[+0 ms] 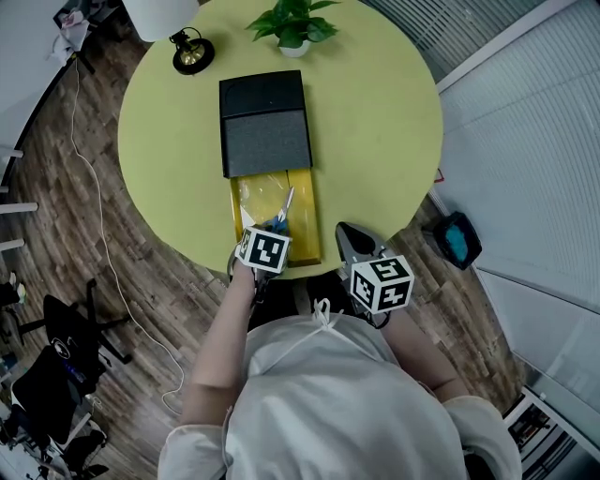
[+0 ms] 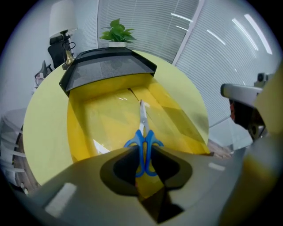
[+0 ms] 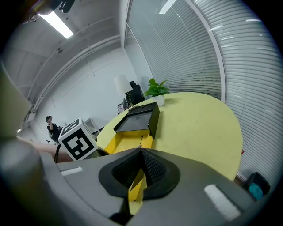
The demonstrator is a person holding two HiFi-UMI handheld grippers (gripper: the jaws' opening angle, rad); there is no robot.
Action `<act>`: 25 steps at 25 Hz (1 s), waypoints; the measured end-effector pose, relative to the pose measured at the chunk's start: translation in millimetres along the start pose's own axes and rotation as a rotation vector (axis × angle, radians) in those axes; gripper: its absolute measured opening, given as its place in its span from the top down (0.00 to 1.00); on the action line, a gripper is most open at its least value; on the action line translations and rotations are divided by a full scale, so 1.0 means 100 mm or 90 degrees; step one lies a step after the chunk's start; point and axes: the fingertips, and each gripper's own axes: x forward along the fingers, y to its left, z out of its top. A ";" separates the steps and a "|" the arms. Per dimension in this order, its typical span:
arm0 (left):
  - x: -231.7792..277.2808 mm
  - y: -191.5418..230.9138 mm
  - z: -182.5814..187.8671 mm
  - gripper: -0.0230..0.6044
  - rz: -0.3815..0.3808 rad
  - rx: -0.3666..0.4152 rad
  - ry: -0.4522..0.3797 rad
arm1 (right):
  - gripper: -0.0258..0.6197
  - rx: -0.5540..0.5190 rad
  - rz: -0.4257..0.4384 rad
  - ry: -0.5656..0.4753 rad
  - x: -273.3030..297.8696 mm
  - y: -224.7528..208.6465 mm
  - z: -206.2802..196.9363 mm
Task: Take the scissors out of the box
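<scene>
- One round yellow-green counter (image 1: 375, 122).
- One box (image 1: 307, 225): a yellow tray, half under a black cover.
- One pair of scissors (image 1: 279, 217) with blue handles.
- One potted plant (image 1: 292, 21).
- One lamp (image 1: 190, 49) with a white shade.
- Two tongs: the left tongs (image 1: 265, 239) and the right tongs (image 1: 354, 239).
- Two marker cubes, one on each of the tongs.
- One person (image 1: 328, 403), seen from above.
- One black office chair (image 1: 66, 361) on the floor.
- One white cable (image 1: 103, 244) along the floor.
- One black-and-teal thing (image 1: 457, 239) on the floor; what it is cannot be told.
</scene>
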 end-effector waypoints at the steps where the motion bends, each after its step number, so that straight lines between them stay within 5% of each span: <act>1: -0.03 0.00 0.01 0.82 -0.003 -0.004 -0.010 | 0.96 -0.002 -0.001 -0.004 -0.01 0.01 0.02; 15: -1.16 -0.11 0.35 0.82 -0.026 0.015 -0.239 | 0.96 -0.035 -0.006 -0.067 -0.20 0.38 0.36; 25: -2.67 0.17 0.85 0.82 0.044 0.011 -0.567 | 0.96 -0.103 0.008 -0.176 -0.41 0.79 1.07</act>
